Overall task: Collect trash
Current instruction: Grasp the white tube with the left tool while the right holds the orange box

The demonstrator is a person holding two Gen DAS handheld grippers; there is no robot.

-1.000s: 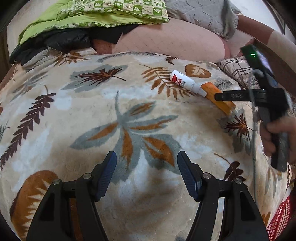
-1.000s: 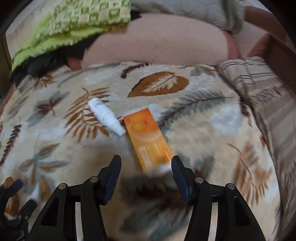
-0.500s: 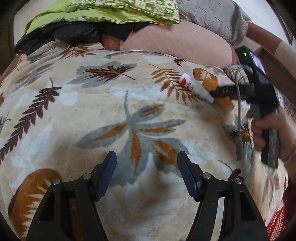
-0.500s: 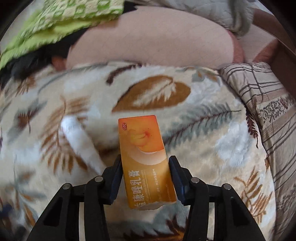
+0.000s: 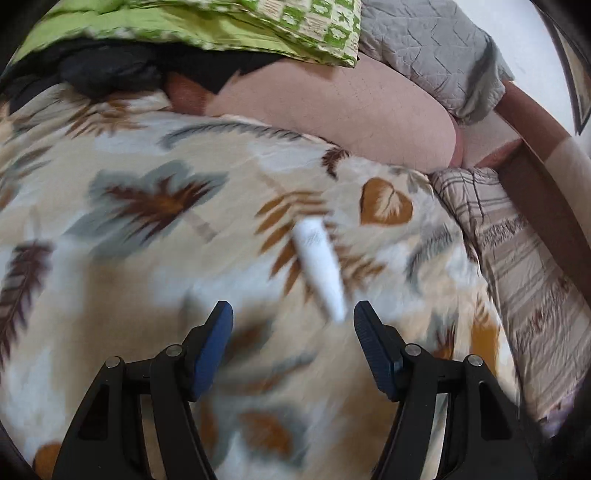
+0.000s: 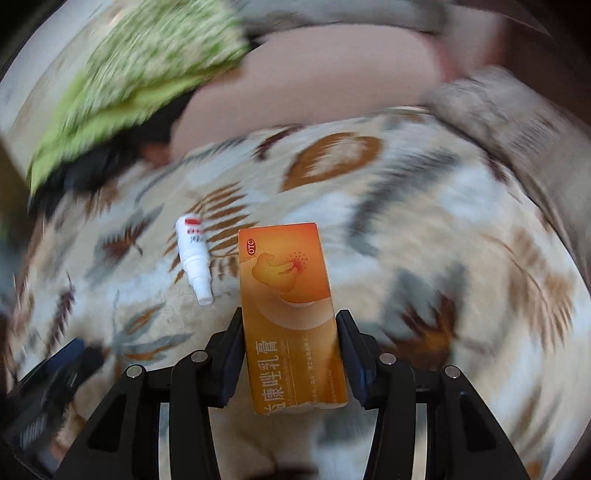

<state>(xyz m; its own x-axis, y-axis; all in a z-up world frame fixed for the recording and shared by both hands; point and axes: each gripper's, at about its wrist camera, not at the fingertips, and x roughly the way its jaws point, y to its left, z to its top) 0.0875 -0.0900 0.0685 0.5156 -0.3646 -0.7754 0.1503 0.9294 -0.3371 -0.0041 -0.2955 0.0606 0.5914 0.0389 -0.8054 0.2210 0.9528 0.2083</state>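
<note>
My right gripper [image 6: 290, 325] is shut on an orange medicine box [image 6: 290, 306] and holds it above the leaf-patterned blanket [image 6: 424, 258]. A small white spray bottle [image 6: 194, 258] with a red label lies on the blanket to the left of the box. In the left wrist view the same bottle [image 5: 321, 269] is blurred and lies just ahead of my left gripper [image 5: 293, 321], nearer its right finger. The left gripper is open and empty. Part of the left gripper shows at the lower left of the right wrist view [image 6: 55, 373].
A pink cushion [image 5: 332, 107] runs along the back of the blanket [image 5: 129, 258]. A green patterned cloth [image 5: 221, 29], dark clothing [image 5: 103, 70] and a grey quilt [image 5: 424, 48] lie on it. A striped pillow [image 5: 517, 266] lies at the right beside a brown wooden frame [image 5: 546, 192].
My right gripper has closed on the orange box and lifted it off the blanket. My left gripper has moved right and forward, up to the white bottle.
</note>
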